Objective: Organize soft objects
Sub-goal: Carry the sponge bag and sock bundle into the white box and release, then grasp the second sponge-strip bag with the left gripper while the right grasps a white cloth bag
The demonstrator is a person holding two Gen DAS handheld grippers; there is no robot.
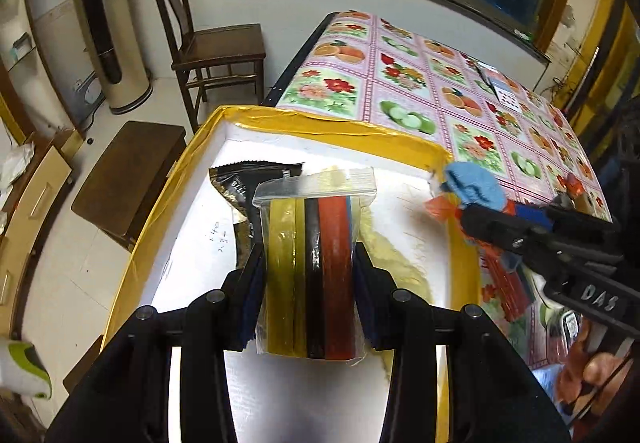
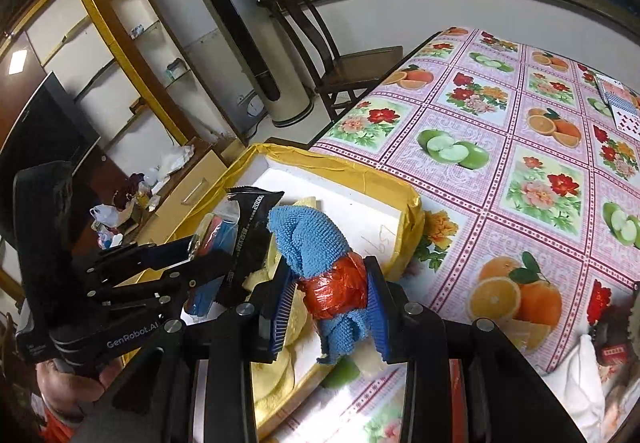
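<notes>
Soft objects are split between our 2 grippers above a white foam box (image 1: pixel 192 243) whose rim is wrapped in yellow tape. In the left wrist view, our left gripper (image 1: pixel 310 275) has its jaws closed on a clear zip bag (image 1: pixel 312 267) holding yellow, black, red and blue bands, the bag standing upright over the box interior. Behind it, inside the box, we see a black foil packet (image 1: pixel 244 183) leaning near the far wall and a pale yellow cloth (image 1: pixel 400 259) lying on the box floor.

In the right wrist view, our right gripper (image 2: pixel 332 303) has its jaws clamped on a blue microfiber cloth (image 2: pixel 308 239) bundled with crinkled orange-red plastic (image 2: pixel 336 291) around its middle. The bundle sits over the right edge of the box, just beside the zip bag held by the left gripper.

The box rests at the near left end of a surface (image 2: pixel 520 171) covered with a pink oilcloth printed with oranges, green apples and flowers. Playing cards (image 2: pixel 620 107) lie at the far right of it. A wooden chair (image 1: pixel 216 51) and a tall floor air conditioner (image 2: pixel 240 27) stand beyond.
</notes>
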